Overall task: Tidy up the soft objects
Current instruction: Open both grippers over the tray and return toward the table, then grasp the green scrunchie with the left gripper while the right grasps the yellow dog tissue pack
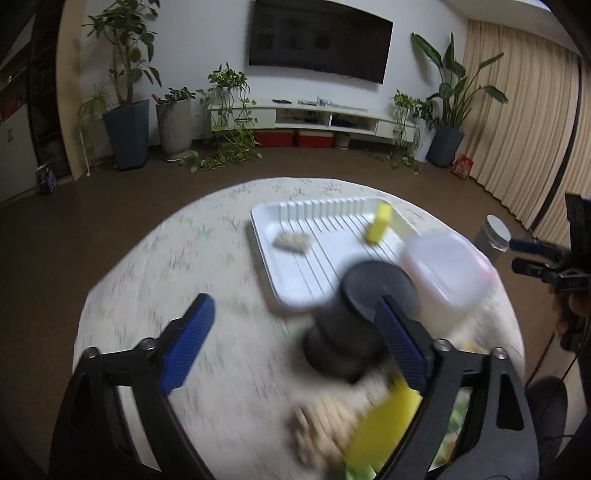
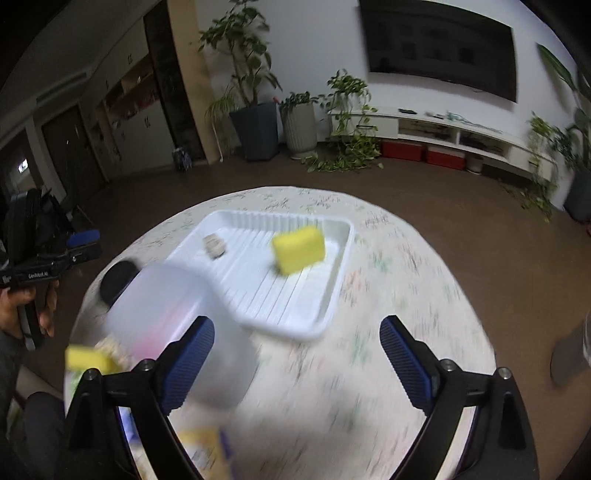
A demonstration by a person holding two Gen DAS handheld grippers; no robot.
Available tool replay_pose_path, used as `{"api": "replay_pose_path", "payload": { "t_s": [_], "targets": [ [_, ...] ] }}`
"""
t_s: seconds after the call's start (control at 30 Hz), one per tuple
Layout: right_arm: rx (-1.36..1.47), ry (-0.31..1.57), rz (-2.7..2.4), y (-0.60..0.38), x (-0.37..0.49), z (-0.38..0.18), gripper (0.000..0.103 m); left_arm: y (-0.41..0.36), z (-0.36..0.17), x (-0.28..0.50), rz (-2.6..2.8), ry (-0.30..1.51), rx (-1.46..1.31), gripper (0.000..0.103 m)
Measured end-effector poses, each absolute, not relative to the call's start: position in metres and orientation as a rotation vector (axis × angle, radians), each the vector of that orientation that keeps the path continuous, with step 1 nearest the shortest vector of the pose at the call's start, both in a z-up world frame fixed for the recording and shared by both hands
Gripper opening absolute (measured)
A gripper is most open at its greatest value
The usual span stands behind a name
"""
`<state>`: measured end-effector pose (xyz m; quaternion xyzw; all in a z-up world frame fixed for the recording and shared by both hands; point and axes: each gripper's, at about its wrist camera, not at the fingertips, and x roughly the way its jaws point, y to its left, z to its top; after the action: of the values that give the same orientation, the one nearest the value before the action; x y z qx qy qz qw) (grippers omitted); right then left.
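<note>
wall TV (image 1: 320, 35) | potted plants (image 1: 127, 96) | beige curtains (image 1: 524, 118) | red boxes (image 1: 293, 138) under white console (image 1: 317, 116)

- We logged this as a home living room.
- A large dark TV (image 1: 320, 35) hung on the white wall above a low white media console (image 1: 314, 116), with red storage boxes (image 1: 293, 138) under it.
- Potted houseplants (image 1: 125, 92) stood along the wall, and a trailing vine (image 1: 229, 147) spilled onto the brown floor (image 1: 110, 206).
- Beige floor-length curtains (image 1: 517, 110) covered the right side.
- Built-in cupboards (image 2: 129, 122) and a dark door (image 2: 70, 151) showed at left in the right wrist view.
- A round table (image 2: 388, 266) with a patterned cloth sat in front.
</note>
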<state>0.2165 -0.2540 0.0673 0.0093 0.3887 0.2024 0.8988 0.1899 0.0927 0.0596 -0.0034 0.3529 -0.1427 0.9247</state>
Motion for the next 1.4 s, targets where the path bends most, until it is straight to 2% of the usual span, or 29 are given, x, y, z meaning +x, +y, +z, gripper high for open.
{"api": "replay_pose_path", "payload": {
  "t_s": [0.17,0.37,0.5,0.57,0.63,0.7,0.83,1.13,1.4],
  "targets": [
    [0.102,0.810,0.381,-0.252,0.137,0.054,0.095,0.077,0.048,0.111,-0.275,0.721,-0.037,0.092],
    [0.101,0.810,0.401,-0.213,0.068,0.030,0.096,0.054,0.021,0.050,-0.271,0.751,-0.046,0.092],
    [0.053,0.818,0.417,-0.188,0.039,0.009,0.096,0.041,-0.003,0.026,-0.316,0.800,-0.084,0.103],
    [0.032,0.839,0.421,-0.182,0.031,-0.001,0.096,0.035,-0.013,0.018,-0.310,0.807,-0.082,0.103],
    [0.015,0.835,0.420,-0.178,0.029,-0.001,0.097,0.034,-0.018,0.015,-0.289,0.797,-0.087,0.103],
    [0.022,0.828,0.411,-0.179,0.028,0.001,0.103,0.034,-0.015,0.013,-0.268,0.769,-0.100,0.103],
    [0.011,0.814,0.369,-0.181,0.027,0.000,0.103,0.037,-0.008,0.018,-0.206,0.712,-0.094,0.103],
    [-0.060,0.798,0.346,-0.174,0.042,0.004,0.103,0.020,-0.020,0.042,-0.173,0.762,-0.069,0.103],
    [-0.086,0.917,0.303,-0.185,0.099,-0.011,0.103,0.023,-0.032,0.059,-0.124,0.791,-0.078,0.103]
  ]
}}
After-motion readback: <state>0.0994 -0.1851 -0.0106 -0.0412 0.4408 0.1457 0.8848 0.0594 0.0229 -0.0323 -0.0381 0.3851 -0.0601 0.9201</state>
